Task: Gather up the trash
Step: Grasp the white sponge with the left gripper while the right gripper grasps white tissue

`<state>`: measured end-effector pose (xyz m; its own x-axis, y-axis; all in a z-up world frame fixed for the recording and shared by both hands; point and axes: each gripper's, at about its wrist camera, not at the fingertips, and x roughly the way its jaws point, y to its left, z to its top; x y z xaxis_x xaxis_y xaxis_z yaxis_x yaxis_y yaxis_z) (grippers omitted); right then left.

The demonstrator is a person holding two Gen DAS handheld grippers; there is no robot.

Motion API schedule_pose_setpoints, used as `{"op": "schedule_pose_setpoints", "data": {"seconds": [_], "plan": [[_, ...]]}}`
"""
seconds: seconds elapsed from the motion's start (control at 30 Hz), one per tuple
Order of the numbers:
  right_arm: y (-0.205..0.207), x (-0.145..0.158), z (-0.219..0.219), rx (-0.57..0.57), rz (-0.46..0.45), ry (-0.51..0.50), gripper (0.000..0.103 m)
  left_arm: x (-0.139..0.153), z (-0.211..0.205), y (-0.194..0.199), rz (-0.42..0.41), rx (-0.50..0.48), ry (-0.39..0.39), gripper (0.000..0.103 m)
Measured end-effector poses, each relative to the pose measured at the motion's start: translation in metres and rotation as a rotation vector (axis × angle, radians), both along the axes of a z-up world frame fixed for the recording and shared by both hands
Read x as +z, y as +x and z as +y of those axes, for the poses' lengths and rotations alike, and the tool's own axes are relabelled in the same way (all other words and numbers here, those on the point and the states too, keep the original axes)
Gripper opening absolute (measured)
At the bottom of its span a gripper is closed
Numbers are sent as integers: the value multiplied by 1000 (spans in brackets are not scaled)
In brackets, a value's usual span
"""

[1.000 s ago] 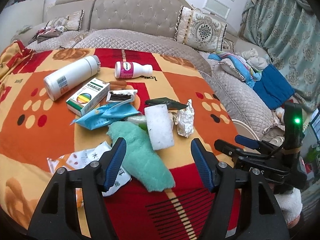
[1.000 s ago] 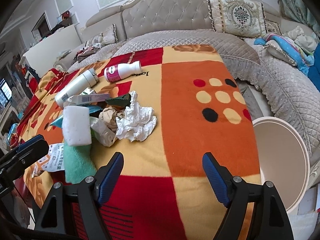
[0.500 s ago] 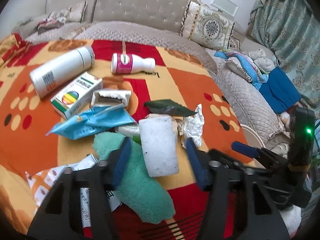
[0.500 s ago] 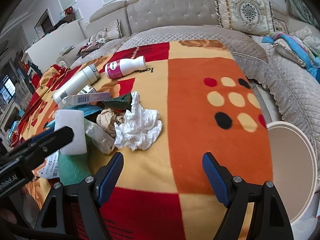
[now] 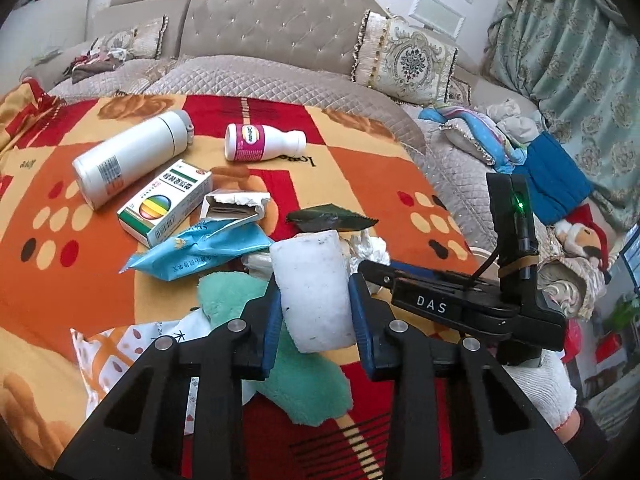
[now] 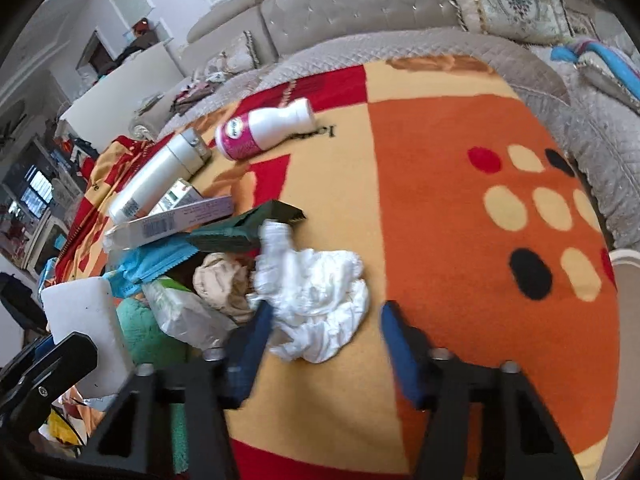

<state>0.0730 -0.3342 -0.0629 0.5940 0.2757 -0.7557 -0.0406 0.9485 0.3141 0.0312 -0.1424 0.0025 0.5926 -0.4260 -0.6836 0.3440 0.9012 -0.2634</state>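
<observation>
While left gripper clamps white foam block, right gripper, narrowed from closing, straddles crumpled tissue ungripped; pile uncollected.

My left gripper has matt black plastic arms and blue rubbery pads, pressed on a white foam block with a porous, scuffed surface. Under it lies a fuzzy mint-green cloth. The orange and red blanket looks like soft, napped fleece. Beside these, the light-blue wrapper is glossy, crinkled film, and the white cylindrical flask has a smooth satin shell. Between my right gripper's blue pads sits crumpled white tissue paper, matt and creased.
</observation>
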Motion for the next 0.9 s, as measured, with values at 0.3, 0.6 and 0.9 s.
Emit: {"op": "schedule_pose_setpoints", "data": {"seconds": [0.3,0.6,0.9], "plan": [[-42,27,-8,19,-79,-20,23,9,0,-13,-28,-5,-4,29],[-49,30,-9,4,-80,-72,62,13,-1,-23,-39,-7,-1,29],[-5,10,-1,-10,-50,-60,59,7,4,-20,-23,-3,6,30]]}}
